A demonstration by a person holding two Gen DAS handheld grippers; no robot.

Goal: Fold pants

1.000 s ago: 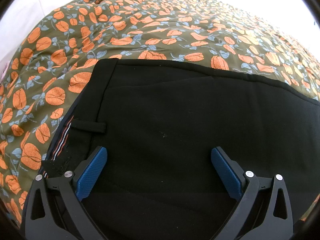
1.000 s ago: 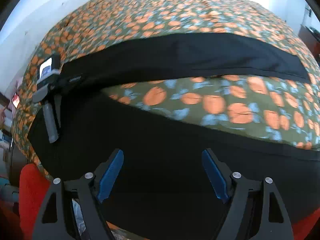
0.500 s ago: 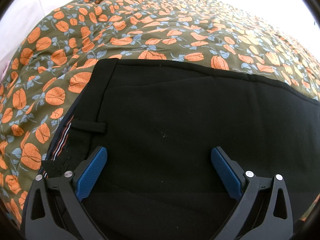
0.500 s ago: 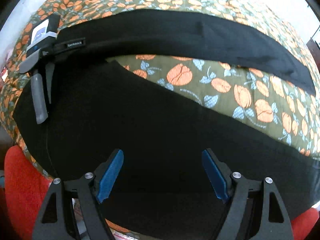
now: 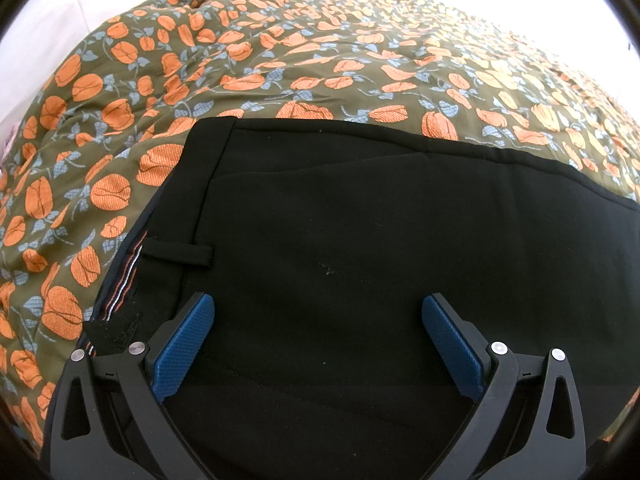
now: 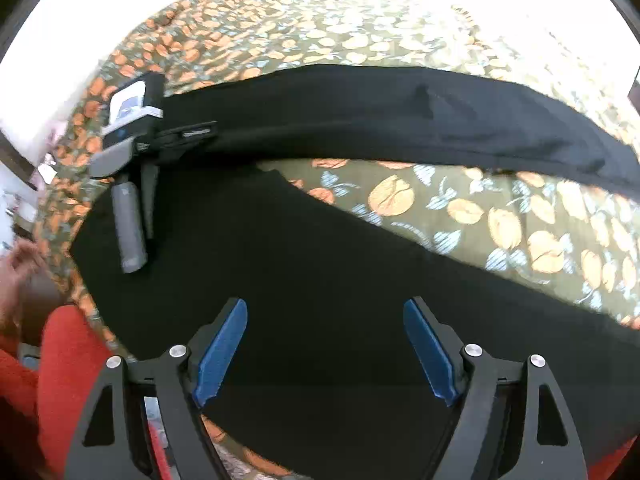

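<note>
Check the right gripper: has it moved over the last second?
Yes. Against the pants on the bedspread, the right gripper has swung: the far leg and the left gripper sit lower in view now. Its jaws stay open.

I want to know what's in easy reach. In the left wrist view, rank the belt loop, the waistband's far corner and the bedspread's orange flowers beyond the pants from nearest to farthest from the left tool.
From the left tool:
1. Belt loop, just ahead, on the left.
2. Waistband corner, farther up, left.
3. Bedspread flowers, past the pants' far edge.
</note>
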